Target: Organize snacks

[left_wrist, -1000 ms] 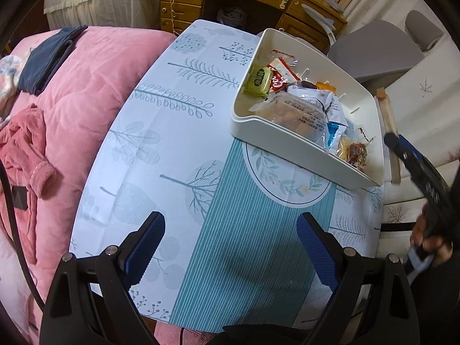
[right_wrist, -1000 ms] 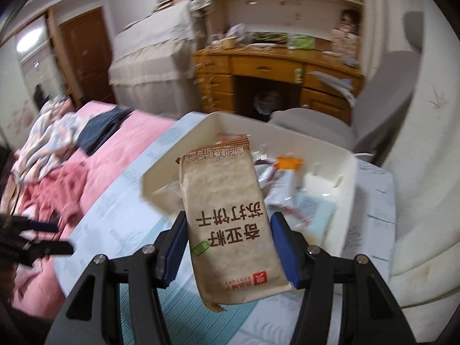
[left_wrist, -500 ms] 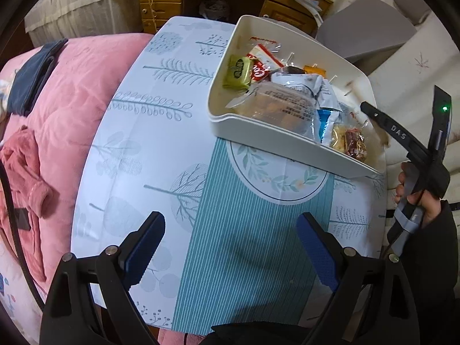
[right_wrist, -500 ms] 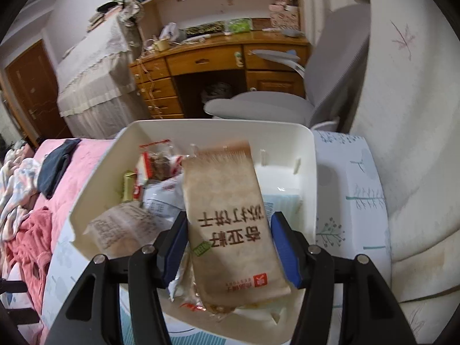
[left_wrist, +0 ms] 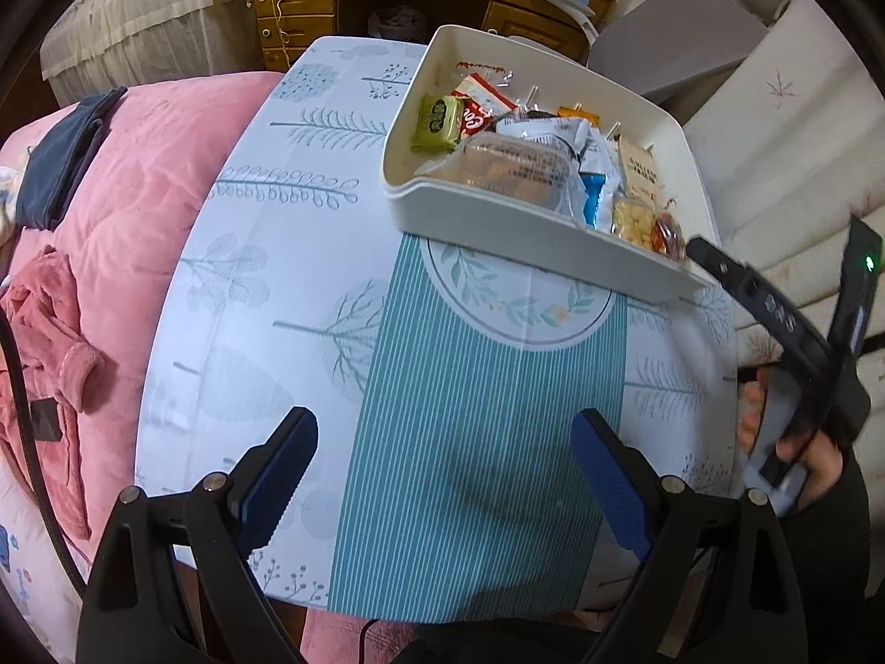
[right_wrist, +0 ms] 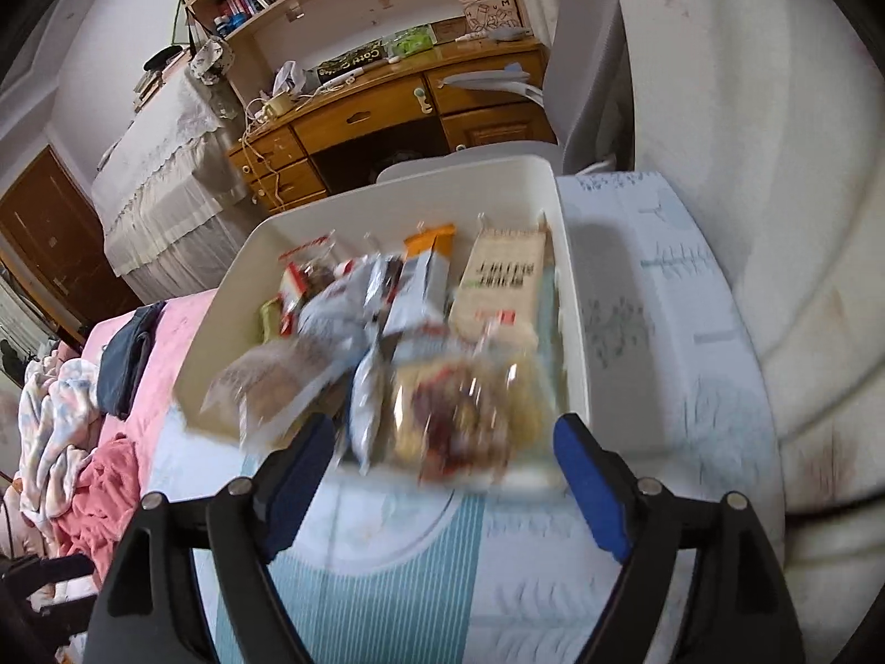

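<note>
Lying in rounded white plastic bin (right_wrist: pixel 572 299), crinkly kraft biscuit pack (right_wrist: pixel 500 276); right tongs (right_wrist: pixel 442 476) opening, empty; left tongs (left_wrist: pixel 442 470) wide.

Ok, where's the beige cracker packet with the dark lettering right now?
The beige cracker packet lies inside the white bin, against its right wall in the right wrist view, beside the orange-topped packet.

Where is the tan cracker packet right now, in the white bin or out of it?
In the white bin. The tan cracker packet lies against its right wall among other snacks, clear of the opening right claw.
</note>
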The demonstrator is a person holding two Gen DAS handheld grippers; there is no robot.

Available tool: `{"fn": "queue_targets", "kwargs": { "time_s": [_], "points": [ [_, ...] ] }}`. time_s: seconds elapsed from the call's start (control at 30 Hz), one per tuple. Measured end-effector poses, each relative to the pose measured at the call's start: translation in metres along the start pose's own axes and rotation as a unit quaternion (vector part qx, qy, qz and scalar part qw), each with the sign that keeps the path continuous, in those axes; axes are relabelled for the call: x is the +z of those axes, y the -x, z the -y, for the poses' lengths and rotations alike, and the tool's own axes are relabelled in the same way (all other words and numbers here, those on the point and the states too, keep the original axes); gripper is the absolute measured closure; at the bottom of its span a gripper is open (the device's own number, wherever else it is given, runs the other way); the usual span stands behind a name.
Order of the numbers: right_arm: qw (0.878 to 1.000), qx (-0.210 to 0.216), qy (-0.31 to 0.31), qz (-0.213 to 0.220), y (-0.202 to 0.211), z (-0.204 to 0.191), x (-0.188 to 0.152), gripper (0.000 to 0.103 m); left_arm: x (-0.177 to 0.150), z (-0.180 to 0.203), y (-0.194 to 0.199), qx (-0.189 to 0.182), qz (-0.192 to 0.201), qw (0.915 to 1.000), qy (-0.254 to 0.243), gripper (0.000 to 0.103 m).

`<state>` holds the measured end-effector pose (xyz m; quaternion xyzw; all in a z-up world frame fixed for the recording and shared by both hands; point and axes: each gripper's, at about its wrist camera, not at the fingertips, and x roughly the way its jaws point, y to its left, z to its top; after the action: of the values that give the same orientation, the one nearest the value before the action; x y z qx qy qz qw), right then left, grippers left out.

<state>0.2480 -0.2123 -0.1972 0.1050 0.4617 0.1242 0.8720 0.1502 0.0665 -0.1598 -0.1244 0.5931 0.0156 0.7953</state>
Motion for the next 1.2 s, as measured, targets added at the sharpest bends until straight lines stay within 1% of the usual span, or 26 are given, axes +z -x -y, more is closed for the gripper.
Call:
{"fn": "queue_targets", "kwargs": {
  "time_s": [0.1, 0.23, 0.3, 0.4, 0.5, 0.57, 0.63, 0.77, 0.83, 0.87, 0.9, 0.93, 1.0, 1.1, 1.13, 1.2],
  "points": [
    [1.0, -0.001, 0.0, -0.009, 0.013, -0.007, -0.023, 0.018, -0.007, -0.001, 0.003, 0.003, -0.002, 0.9999, -0.01, 0.011],
    [0.999, 0.003, -0.018, -0.033, 0.032, -0.018, -0.059, 0.016, -0.011, 0.003, 0.007, 0.0, 0.002, 0.9994, -0.035, 0.011],
    [0.999, -0.009, -0.028, -0.036, 0.043, -0.025, -0.072, 0.016, -0.012, 0.005, 0.009, -0.001, 0.006, 0.9987, -0.05, 0.011],
    [0.997, -0.026, -0.053, -0.053, 0.062, -0.035, -0.089, 0.016, -0.017, 0.011, 0.017, -0.005, 0.012, 0.9973, -0.072, 0.011],
    [0.995, -0.03, -0.074, -0.063, 0.085, -0.045, -0.098, 0.015, -0.026, 0.017, 0.034, -0.009, 0.036, 0.9944, -0.099, 0.011],
    [0.995, -0.039, -0.072, -0.062, 0.101, -0.052, -0.104, 0.015, -0.033, 0.02, 0.048, -0.009, 0.049, 0.9914, -0.121, 0.011],
    [0.995, -0.049, -0.064, -0.066, 0.121, -0.059, -0.104, 0.015, -0.037, 0.026, 0.063, -0.003, 0.055, 0.9898, -0.132, 0.011],
    [0.995, -0.041, -0.053, -0.07, 0.164, -0.065, -0.096, 0.014, -0.044, 0.038, 0.096, 0.011, 0.064, 0.9908, -0.119, 0.011],
    [0.996, -0.033, -0.044, -0.071, 0.183, -0.066, -0.089, 0.014, -0.048, 0.045, 0.115, 0.017, 0.076, 0.991, -0.109, 0.011],
    [0.996, -0.035, -0.04, -0.074, 0.194, -0.068, -0.085, 0.014, -0.05, 0.047, 0.122, 0.018, 0.079, 0.991, -0.107, 0.011],
    [0.996, -0.034, -0.036, -0.074, 0.202, -0.07, -0.082, 0.014, -0.053, 0.05, 0.131, 0.011, 0.084, 0.9912, -0.101, 0.011],
    [0.997, -0.028, -0.028, -0.07, 0.213, -0.072, -0.081, 0.013, -0.056, 0.053, 0.138, 0.007, 0.089, 0.9913, -0.097, 0.011],
    [0.998, -0.026, -0.015, -0.059, 0.228, -0.076, -0.081, 0.011, -0.063, 0.057, 0.152, 0.013, 0.103, 0.9906, -0.089, 0.011],
    [0.998, -0.044, -0.005, -0.038, 0.248, -0.082, -0.09, 0.004, -0.076, 0.06, 0.165, 0.022, 0.125, 0.989, -0.076, 0.01],
    [0.999, -0.047, 0.0, -0.025, 0.254, -0.085, -0.095, 0.001, -0.081, 0.061, 0.168, 0.029, 0.131, 0.9882, -0.074, 0.009],
    [0.998, -0.05, 0.013, -0.018, 0.259, -0.09, -0.101, 0.0, -0.09, 0.061, 0.173, 0.038, 0.138, 0.9874, -0.068, 0.006]
  ]
}}
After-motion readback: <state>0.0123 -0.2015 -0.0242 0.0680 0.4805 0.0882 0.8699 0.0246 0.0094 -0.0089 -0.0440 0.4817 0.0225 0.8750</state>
